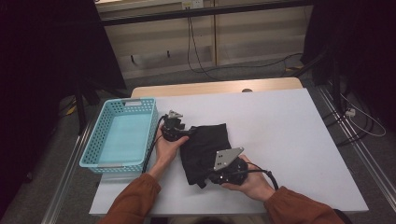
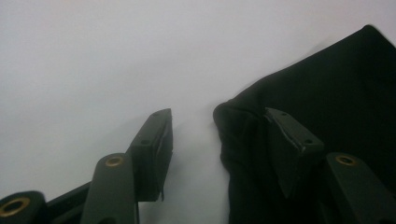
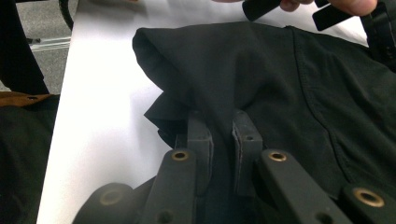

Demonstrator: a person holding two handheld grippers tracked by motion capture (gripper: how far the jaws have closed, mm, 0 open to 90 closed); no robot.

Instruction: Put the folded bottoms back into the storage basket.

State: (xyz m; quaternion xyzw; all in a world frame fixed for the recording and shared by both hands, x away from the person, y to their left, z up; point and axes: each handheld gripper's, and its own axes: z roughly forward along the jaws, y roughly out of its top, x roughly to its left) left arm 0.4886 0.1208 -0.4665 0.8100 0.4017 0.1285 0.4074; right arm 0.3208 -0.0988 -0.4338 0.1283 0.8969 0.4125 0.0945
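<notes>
On white table (image 1: 289,130), unlabelled black cloth (image 1: 205,144), right hand-held gripper (image 3: 223,126) clamping it

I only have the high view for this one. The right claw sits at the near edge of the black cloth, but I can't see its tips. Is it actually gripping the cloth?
Observer: Yes. In the right gripper view the right claw is pinched shut on a bunched fold of the black cloth.
Operator: And the left claw at the far corner, has it clamped too?
Observer: Not yet. In the left gripper view the left claw has its jaws apart. One jaw is over the bare white table and the other is over the cloth, whose rolled edge lies between them with no pad pressing on it.
</notes>
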